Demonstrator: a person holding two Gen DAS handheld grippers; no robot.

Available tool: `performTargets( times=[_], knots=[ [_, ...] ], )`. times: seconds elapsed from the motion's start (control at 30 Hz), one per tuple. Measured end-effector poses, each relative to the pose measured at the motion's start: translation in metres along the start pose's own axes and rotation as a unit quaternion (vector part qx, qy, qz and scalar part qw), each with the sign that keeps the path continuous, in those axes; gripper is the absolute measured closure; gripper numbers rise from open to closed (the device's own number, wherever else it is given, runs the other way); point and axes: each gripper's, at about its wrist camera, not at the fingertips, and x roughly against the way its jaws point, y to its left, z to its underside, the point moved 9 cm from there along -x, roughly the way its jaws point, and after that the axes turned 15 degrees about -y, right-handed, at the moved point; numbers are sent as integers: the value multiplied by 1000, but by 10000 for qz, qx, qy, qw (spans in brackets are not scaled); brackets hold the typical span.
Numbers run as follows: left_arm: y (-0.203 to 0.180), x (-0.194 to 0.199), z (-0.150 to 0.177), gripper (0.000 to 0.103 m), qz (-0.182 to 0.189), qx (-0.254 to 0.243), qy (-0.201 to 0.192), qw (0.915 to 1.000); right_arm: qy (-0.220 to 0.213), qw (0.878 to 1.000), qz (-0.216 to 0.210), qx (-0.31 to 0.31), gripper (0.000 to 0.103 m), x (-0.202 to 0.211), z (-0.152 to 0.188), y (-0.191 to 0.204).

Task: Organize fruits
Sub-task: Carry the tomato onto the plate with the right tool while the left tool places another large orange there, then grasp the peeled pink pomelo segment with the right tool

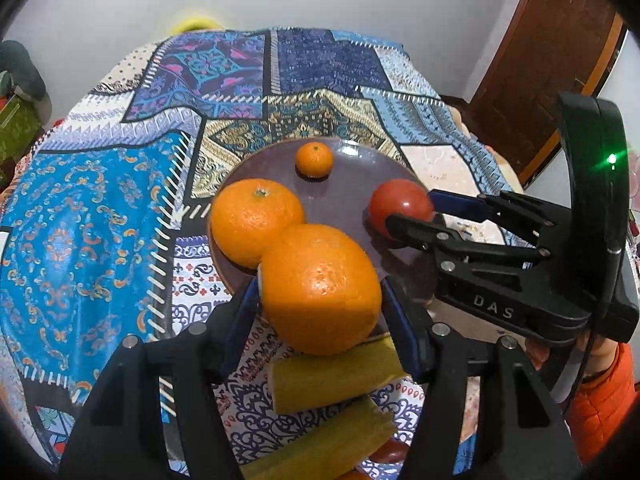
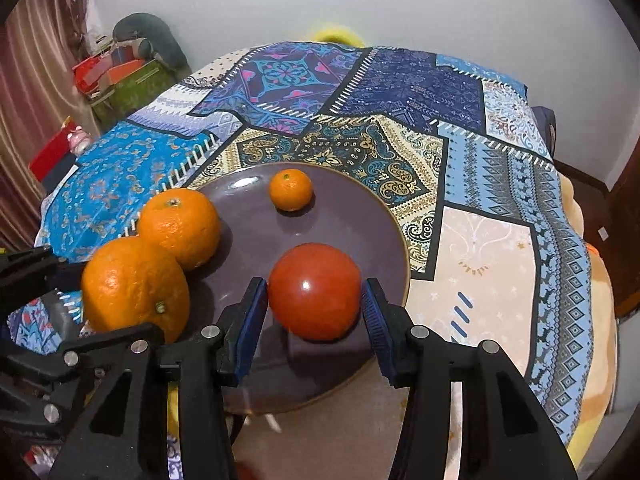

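Blue-padded tongs at a purple plate (image 2: 376,240)

The left gripper (image 1: 320,300) pinches an orange (image 1: 320,288) at the plate's near edge; the right gripper (image 2: 316,306) brackets a tomato (image 2: 315,296), pads apparently just clear. Another orange (image 2: 180,226) and a mandarin (image 2: 291,189) share the plate, on patchwork cloth (image 2: 400,88) beneath a white wall (image 2: 480,8).

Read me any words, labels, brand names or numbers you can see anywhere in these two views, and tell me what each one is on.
"DAS": raised letters on the black body of the right gripper, seen in the left wrist view.
Nothing else is readable. The oranges, the tomato, the plate and the patterned tablecloth carry no text, and the boxes at the far left of the right wrist view are too small and blurred to read.
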Motion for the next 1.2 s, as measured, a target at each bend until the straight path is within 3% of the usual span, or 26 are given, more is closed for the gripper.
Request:
performTargets(
  times=[0.4, 0.77, 0.93, 1.13, 1.2],
  knots=[
    [14, 50, -8, 40, -336, 125, -326, 9988, -416, 9990, 11, 131, 51, 52, -15, 13],
    [24, 96, 12, 40, -590, 111, -399, 9974, -683, 9974, 37, 216, 47, 105, -10, 28],
    [26, 109, 29, 36, -637, 120, -358, 9973, -673, 9974, 97, 242, 45, 121, 2, 31],
    [20, 103, 60, 36, -630, 41, -49, 9980, -537, 9985, 64, 128, 44, 130, 23, 32],
    [19, 97, 69, 36, -628, 0, 74, 9980, -433, 9990, 64, 97, 39, 129, 34, 30]
  ],
)
